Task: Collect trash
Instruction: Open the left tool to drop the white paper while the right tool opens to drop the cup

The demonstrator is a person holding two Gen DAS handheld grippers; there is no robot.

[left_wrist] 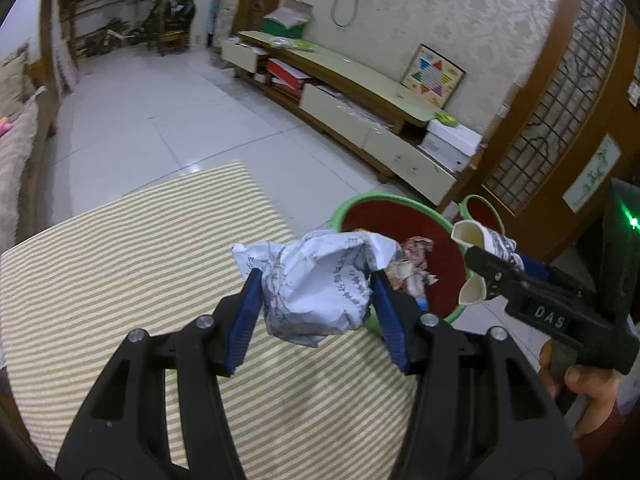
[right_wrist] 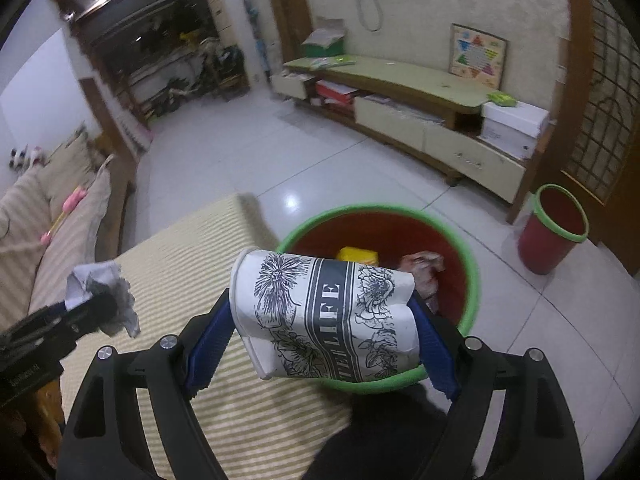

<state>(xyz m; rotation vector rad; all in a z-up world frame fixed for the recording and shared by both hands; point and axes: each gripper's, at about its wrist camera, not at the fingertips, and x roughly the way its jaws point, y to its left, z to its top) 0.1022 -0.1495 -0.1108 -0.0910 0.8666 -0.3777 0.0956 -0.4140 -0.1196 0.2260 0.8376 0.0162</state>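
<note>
Paper, crumpled into a ball (left_wrist: pixel 316 286), is pinched by the left hand-held gripper (left_wrist: pixel 318 308) above the striped bench (left_wrist: pixel 120 264), near the bin's edge. A crushed paper cup (right_wrist: pixel 324 316) (printed with flowers) is clamped sideways in the right hand-held gripper (right_wrist: pixel 320 344), over the green rim of the red bin (right_wrist: pixel 472 276), where other trash (right_wrist: pixel 424 268) is seen.

White tiled floor (left_wrist: pixel 168 128), long low TV cabinet (right_wrist: pixel 404 92) against pale patterned wall (left_wrist: pixel 460 20).
</note>
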